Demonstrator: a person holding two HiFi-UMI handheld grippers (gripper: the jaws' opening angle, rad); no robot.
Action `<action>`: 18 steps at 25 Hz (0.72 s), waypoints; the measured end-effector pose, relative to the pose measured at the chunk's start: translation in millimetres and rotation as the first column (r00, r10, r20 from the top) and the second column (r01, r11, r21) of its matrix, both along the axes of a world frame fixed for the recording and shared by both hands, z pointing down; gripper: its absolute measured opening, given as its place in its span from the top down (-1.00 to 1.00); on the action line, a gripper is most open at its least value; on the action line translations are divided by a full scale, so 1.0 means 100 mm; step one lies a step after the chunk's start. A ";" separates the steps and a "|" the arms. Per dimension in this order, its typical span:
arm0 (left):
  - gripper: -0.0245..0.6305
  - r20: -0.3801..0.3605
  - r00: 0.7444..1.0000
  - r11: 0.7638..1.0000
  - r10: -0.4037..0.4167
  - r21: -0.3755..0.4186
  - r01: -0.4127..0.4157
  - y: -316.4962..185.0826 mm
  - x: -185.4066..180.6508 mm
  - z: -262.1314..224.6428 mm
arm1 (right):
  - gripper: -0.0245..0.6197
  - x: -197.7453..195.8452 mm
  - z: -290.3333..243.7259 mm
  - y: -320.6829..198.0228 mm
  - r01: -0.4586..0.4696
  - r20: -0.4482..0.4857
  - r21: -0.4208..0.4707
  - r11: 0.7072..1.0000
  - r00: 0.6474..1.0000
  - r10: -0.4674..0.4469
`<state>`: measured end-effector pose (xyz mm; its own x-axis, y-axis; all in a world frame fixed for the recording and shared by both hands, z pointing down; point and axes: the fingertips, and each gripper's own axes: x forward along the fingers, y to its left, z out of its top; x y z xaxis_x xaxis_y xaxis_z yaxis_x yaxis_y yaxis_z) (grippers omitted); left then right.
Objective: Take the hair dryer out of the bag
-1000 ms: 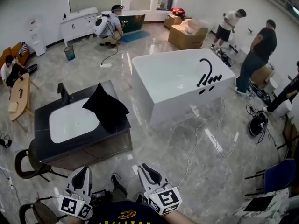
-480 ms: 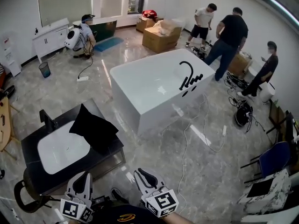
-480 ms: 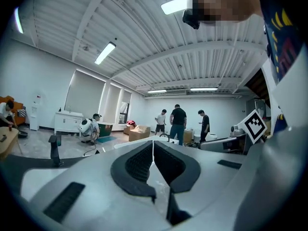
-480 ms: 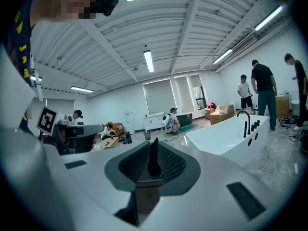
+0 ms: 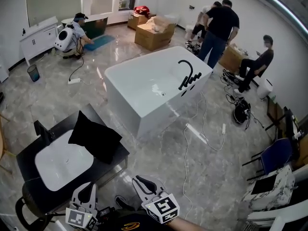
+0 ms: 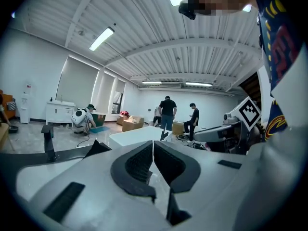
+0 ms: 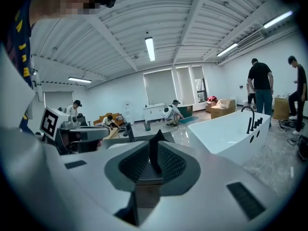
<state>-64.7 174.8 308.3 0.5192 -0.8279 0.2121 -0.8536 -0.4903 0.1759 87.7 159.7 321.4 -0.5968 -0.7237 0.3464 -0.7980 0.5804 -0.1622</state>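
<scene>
On the dark vanity [image 5: 25,149], beside 1 basin [image 5: 62,160], 1 black bag [image 5: 95,139] lies cornerwise, 1 corner pointing away; dryer unseen. Left gripper [image 5: 85,186] closed, right gripper [image 5: 138,180] slightly apart, both empty.

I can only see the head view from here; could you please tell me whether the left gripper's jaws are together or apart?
Observer: In the left gripper view the left gripper has its jaws pressed together, with nothing between them.
Operator: Thank you. And the right one?
Observer: The right gripper shows a narrow gap between its jaws, and it holds nothing.
Operator: Is either one aimed at the bag?
Observer: In the right gripper view the peak of the black bag shows just above that gap, well beyond the jaws. In the left gripper view the bag sits to the left of the jaws.
</scene>
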 end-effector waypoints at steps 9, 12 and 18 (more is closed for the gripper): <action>0.89 0.024 0.999 1.000 -0.022 0.019 0.022 -0.25 -0.28 0.21 | 0.73 -0.33 0.20 -0.34 0.053 -0.006 -0.010 0.999 0.999 -0.053; 0.89 0.048 0.998 0.999 -0.027 0.021 0.026 -0.35 -0.26 0.24 | 0.73 -0.40 0.25 -0.47 0.080 0.006 -0.007 0.997 0.997 -0.080; 0.89 0.087 0.995 0.997 0.039 0.056 -0.044 -0.61 0.09 0.20 | 0.73 -0.37 0.30 -0.78 0.115 0.027 -0.002 0.993 0.993 -0.115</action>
<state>-55.9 113.5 328.5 0.5353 -0.8181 0.2100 -0.8431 -0.5328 0.0733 50.6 82.2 351.9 -0.6851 -0.6487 0.3314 -0.7213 0.6675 -0.1848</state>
